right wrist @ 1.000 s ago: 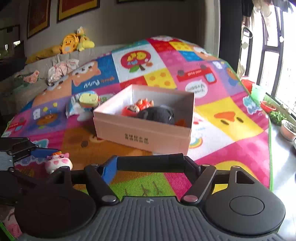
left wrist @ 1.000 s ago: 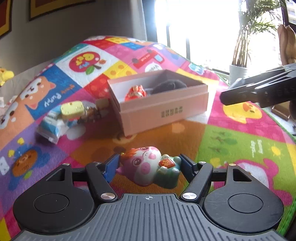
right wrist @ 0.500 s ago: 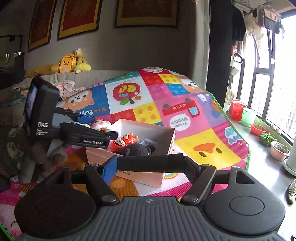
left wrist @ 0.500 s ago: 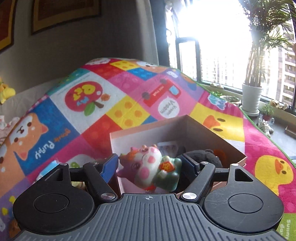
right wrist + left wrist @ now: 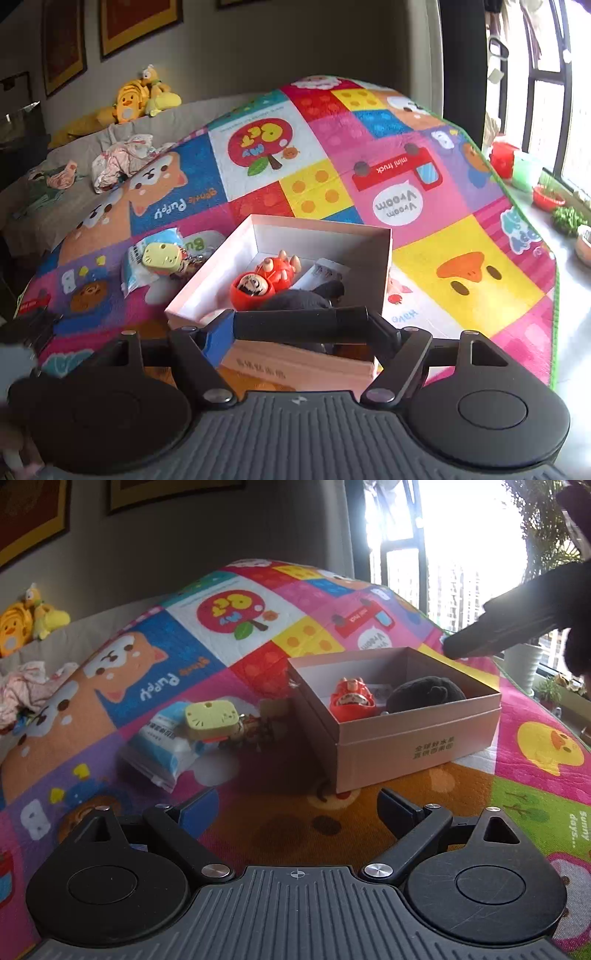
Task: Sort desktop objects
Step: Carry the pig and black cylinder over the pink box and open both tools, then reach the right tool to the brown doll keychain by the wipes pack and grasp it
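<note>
A pink cardboard box (image 5: 413, 746) stands open on the colourful play mat; it also shows in the right wrist view (image 5: 295, 365). Inside lie a red daruma doll (image 5: 351, 701) (image 5: 255, 288), a black plush (image 5: 424, 694) (image 5: 299, 299) and a small white item (image 5: 325, 273). My left gripper (image 5: 295, 808) is open and empty, low over the mat in front of the box. My right gripper (image 5: 301, 325) is shut on a black cylinder (image 5: 299, 325), held over the box's near edge. A pink patch (image 5: 212, 315) shows in the box's near corner.
A yellow cat-shaped toy (image 5: 210, 718) lies on a blue-white packet (image 5: 162, 742) left of the box, beside a small brown keychain (image 5: 255, 723). Yellow plush toys (image 5: 136, 99) and clothes (image 5: 122, 158) lie on the sofa behind. Plant pots (image 5: 546, 195) stand by the window.
My left gripper carried the pink pig figurine up over the box, let it go and pulled back low in front of the box. My right gripper moved over the box with the cylinder.
</note>
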{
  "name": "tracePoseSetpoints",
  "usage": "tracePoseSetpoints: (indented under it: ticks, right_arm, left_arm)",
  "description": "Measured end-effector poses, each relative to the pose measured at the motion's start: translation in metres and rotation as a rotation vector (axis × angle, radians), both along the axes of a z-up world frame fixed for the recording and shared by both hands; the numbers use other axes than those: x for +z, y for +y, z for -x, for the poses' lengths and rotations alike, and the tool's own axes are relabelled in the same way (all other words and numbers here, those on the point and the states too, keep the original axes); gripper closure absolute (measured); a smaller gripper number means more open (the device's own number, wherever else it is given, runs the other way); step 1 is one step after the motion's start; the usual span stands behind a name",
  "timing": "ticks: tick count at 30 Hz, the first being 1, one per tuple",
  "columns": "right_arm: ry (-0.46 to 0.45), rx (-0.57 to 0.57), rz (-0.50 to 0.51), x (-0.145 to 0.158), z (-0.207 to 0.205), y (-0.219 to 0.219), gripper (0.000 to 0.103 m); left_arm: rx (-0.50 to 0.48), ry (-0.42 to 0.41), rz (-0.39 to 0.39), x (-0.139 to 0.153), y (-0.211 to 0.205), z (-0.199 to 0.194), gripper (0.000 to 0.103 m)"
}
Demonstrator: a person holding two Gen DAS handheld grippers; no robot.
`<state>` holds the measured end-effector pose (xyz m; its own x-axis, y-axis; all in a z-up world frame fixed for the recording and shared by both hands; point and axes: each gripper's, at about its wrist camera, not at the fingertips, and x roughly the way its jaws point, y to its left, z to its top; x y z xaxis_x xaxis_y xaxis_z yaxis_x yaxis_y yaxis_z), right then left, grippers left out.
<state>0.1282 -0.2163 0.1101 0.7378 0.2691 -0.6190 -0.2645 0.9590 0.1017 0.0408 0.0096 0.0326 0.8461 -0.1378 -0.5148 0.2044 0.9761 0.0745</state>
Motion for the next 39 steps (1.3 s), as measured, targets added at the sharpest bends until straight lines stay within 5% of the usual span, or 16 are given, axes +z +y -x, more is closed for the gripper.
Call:
tracePoseSetpoints:
  ticks: [6, 10, 16, 19, 21, 23, 29, 31, 39]
  right_arm:
    - [0.120, -0.101, 0.024, -0.018, -0.090, 0.020, 0.025]
    - [0.135, -0.166, 0.018, -0.013, -0.102, 0.017, 0.019]
    - [0.052, -0.004, 0.105, 0.008, -0.098, 0.083, 0.021]
    - [0.044, 0.137, 0.210, 0.005, -0.111, 0.143, 0.034]
    - [0.108, 0.198, 0.259, -0.006, -0.129, 0.178, 0.055]
    - [0.188, 0.211, 0.288, -0.022, -0.147, 0.202, 0.061]
    - [0.226, 0.166, 0.439, -0.067, -0.182, 0.242, 0.067]
    - [0.261, 0.148, 0.416, -0.070, -0.190, 0.242, 0.078]
    - [0.364, 0.201, 0.348, -0.061, -0.157, 0.225, 0.080]
  left_arm:
    - [0.078, 0.021, 0.030, -0.010, 0.030, 0.001, 0.006]
    - [0.148, 0.036, 0.068, -0.015, 0.054, -0.002, 0.004]
    - [0.204, 0.036, 0.144, -0.018, 0.073, -0.008, 0.004]
    - [0.197, 0.035, 0.176, -0.018, 0.077, -0.007, 0.004]
    - [0.193, 0.033, 0.192, -0.018, 0.078, -0.006, 0.004]
    - [0.188, 0.025, 0.206, -0.018, 0.080, -0.004, 0.003]
    - [0.182, 0.027, 0.247, -0.019, 0.084, -0.004, 0.003]
    - [0.187, 0.029, 0.260, -0.020, 0.086, -0.004, 0.003]
    - [0.163, 0.005, 0.221, -0.018, 0.079, 0.000, 0.003]
